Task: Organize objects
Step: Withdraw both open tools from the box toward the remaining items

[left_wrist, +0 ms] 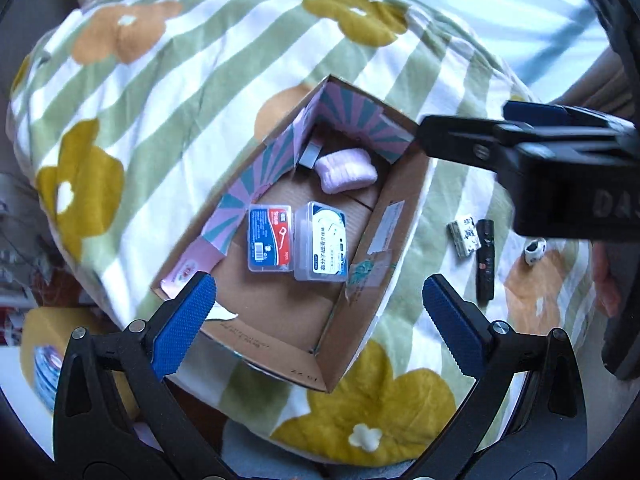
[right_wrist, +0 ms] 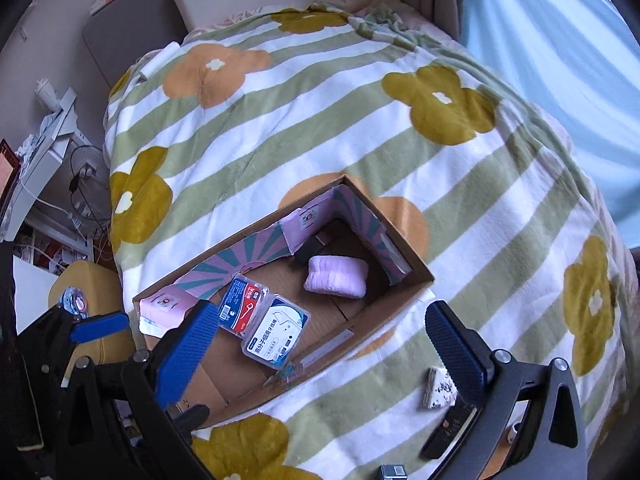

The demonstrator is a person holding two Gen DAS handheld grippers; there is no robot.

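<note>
Both grippers empty, jaws wide. Left gripper [left_wrist: 320,320] hovers over the near end of the cardboard box [left_wrist: 400,216]; red-label floss case [left_wrist: 269,238] and white floss case [left_wrist: 321,246] lie side by side inside, just ahead of the tips. Pink pack [left_wrist: 346,171] at far end. Right gripper [right_wrist: 320,344] straddles the box's near wall; patterned packet [right_wrist: 439,389] and black stick [right_wrist: 450,430] lie outside on the blanket [right_wrist: 320,128], by its right finger [right_wrist: 456,348].

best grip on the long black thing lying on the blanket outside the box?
Take the black stick across its narrow width, near the middle, coming straight down. It lies flat on the blanket, so its long sides are the only faces on offer. The small patterned block sits close beside its far end, so a lower grip probably clears it. The right claw is open and nearest.
</note>
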